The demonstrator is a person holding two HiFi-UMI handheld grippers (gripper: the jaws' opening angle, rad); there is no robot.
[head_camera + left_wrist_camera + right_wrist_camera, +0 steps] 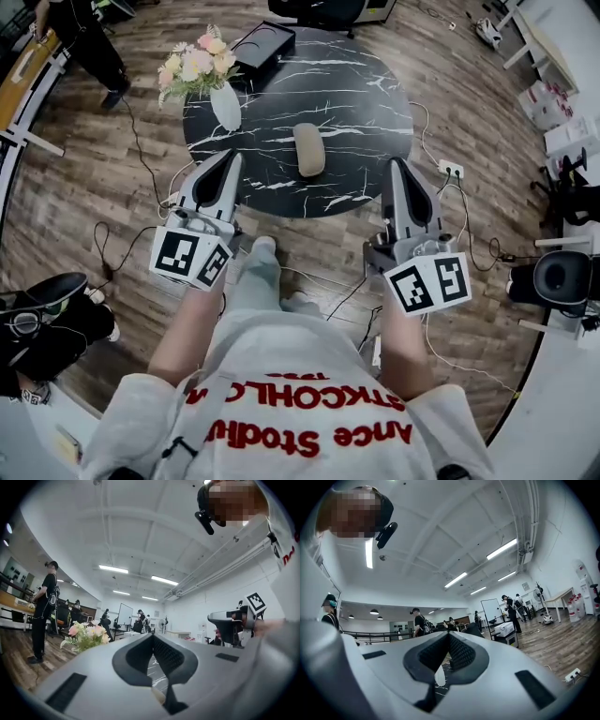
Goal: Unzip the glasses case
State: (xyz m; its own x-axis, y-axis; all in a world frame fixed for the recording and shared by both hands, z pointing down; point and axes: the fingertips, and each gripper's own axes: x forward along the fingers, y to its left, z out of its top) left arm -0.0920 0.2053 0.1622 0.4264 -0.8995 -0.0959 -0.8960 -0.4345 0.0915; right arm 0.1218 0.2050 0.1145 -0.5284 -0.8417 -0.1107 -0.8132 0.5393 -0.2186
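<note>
Two claws, left claw [232, 159] and right claw [396, 167], are squeezed together, empty. Reaching for the glasses case [308, 148], one might bump the vase [225, 105].

A wood-plank floor [469, 112] ran under a round black marble table [366, 103], with a flower vase [225, 105] near its left edge. Cables [136, 141] trailed toward a power strip [451, 169]. White walls [206, 602] and ceiling strip lights [501, 549] kept the hall bright.
</note>
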